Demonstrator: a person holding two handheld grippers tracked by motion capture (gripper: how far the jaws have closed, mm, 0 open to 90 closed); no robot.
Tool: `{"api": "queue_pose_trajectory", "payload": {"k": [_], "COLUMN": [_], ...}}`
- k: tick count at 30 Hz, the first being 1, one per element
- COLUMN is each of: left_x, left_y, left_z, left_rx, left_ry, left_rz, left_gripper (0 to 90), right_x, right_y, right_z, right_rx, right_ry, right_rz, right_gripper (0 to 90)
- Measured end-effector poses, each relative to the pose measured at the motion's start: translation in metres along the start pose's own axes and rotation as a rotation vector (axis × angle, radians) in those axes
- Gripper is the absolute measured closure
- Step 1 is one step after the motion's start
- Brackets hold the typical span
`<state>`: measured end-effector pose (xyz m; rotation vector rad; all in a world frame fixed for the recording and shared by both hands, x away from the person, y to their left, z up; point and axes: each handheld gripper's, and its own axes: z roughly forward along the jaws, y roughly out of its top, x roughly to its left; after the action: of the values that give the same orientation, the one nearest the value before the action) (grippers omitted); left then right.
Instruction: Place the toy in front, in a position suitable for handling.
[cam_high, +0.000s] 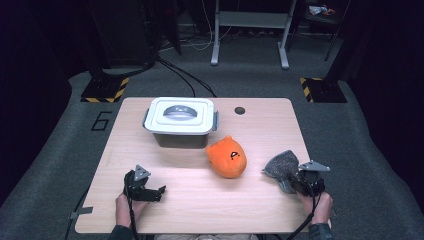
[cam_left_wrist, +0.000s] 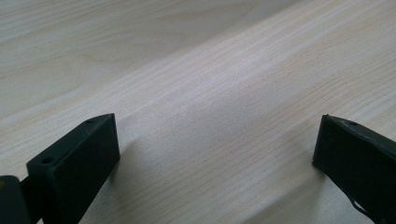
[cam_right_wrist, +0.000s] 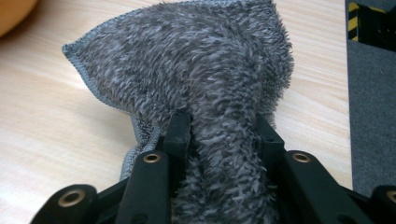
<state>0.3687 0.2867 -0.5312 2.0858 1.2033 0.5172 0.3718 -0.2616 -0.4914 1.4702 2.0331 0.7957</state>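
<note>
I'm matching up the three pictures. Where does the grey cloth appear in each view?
High view: the cloth lies at the lower right, bunched in the right claw.
Left gripper view: not in it; bare table between open jaws.
Right gripper view: the cloth spans the centre, pinched between the jaws.
Shared landmark: the pale wood table, also at left in the right gripper view.

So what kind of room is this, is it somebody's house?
Probably not a house. It looks like a lab or workshop for recording tests: the wooden table stands on grey carpet with a number 6 marked on the floor, yellow-and-black hazard tape on stand bases, and cables trailing behind.
</note>
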Motion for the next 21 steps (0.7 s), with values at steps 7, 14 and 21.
{"api": "queue_pose_trajectory", "payload": {"k": [7,14,21], "left_x": [0.0,0.0,0.0], "left_y": [0.0,0.0,0.0], "left_z": [0.0,0.0,0.0], "left_rx": [0.0,0.0,0.0], "left_ry": [0.0,0.0,0.0], "left_rz": [0.0,0.0,0.0], "left_gripper": [0.0,0.0,0.1], "right_x": [-0.008,-0.014,-0.016], "right_y": [0.005,0.005,0.004], "right_z": [0.014,0.029,0.025], "right_rx": [0.016,0.037,-0.001], "right_ry": [-0.019,-0.023,-0.027], "right_rz": [0.024,0.052,0.044], "right_gripper": [63.1,55.9,15.9]}}
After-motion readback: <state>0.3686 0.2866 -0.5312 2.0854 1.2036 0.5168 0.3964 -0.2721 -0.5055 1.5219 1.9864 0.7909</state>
